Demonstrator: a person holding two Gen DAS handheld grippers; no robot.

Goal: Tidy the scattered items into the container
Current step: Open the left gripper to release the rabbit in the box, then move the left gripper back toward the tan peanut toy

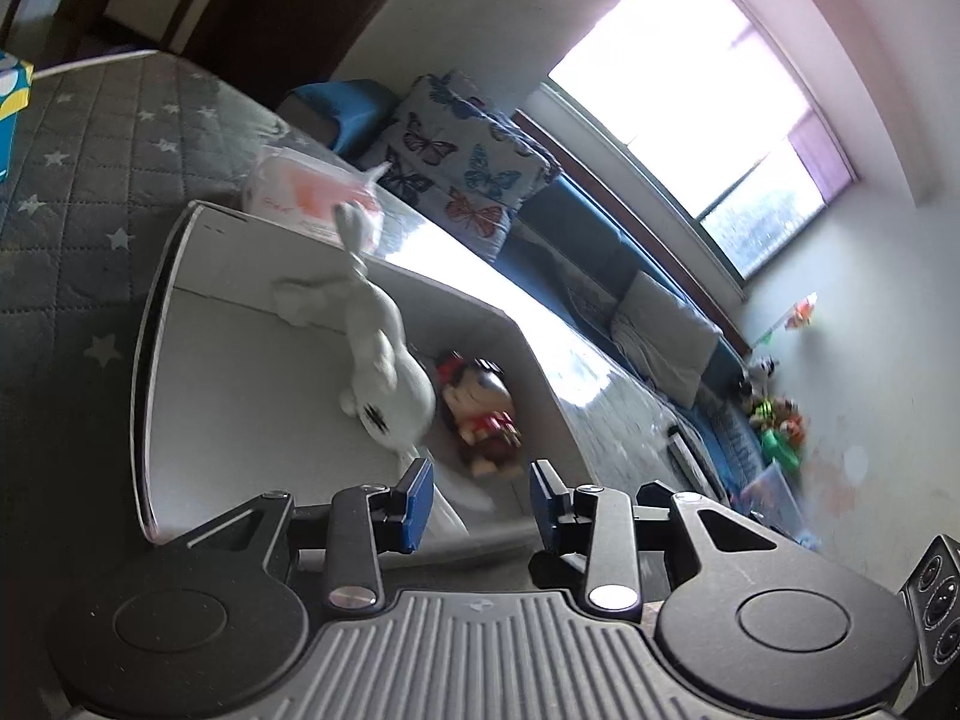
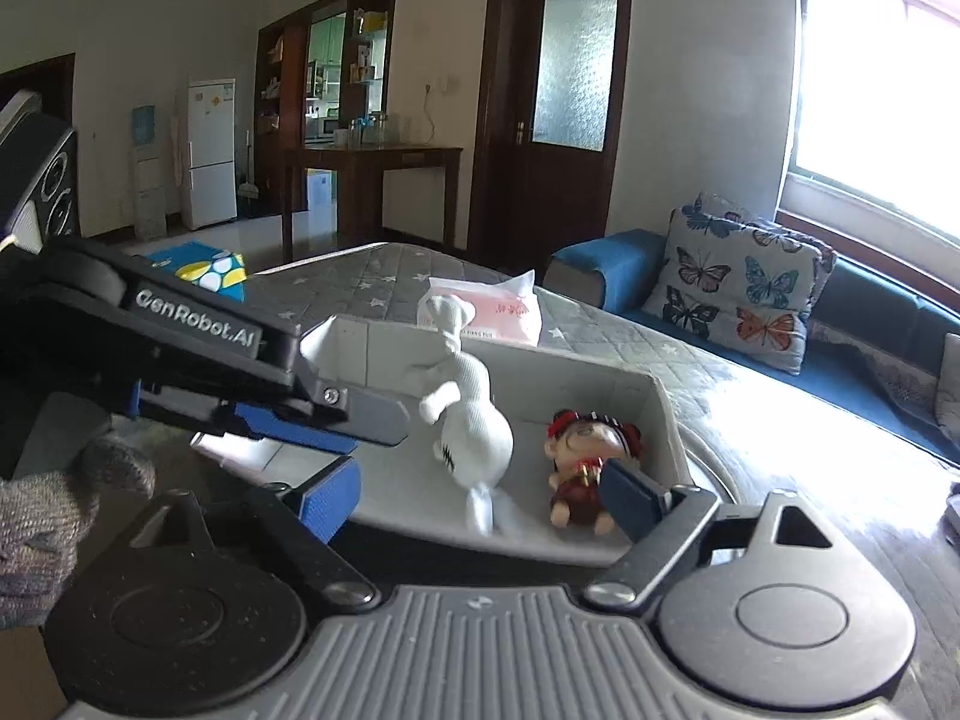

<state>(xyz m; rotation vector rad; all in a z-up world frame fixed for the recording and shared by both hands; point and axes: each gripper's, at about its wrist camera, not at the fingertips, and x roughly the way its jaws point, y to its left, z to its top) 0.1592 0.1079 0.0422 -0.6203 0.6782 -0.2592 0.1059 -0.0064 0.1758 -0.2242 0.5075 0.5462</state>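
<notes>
A white open box (image 1: 198, 360) (image 2: 606, 378) stands on a grey star-quilted table. Inside it a white plush rabbit (image 1: 384, 360) (image 2: 474, 426) is blurred and stands head down, and a small red-dressed doll (image 1: 480, 414) (image 2: 582, 468) lies beside it. My left gripper (image 1: 480, 498) is open and empty just at the box's near rim; it also shows in the right wrist view (image 2: 288, 414), over the box's left end. My right gripper (image 2: 480, 504) is open and empty at the box's near wall, the doll by its right finger.
A pink tissue pack (image 1: 312, 192) (image 2: 498, 309) lies behind the box. A blue and yellow box (image 2: 198, 270) sits at the table's far left. A blue sofa with a butterfly cushion (image 2: 744, 282) runs under the window. Toys (image 1: 774, 420) lie on the sofa's far end.
</notes>
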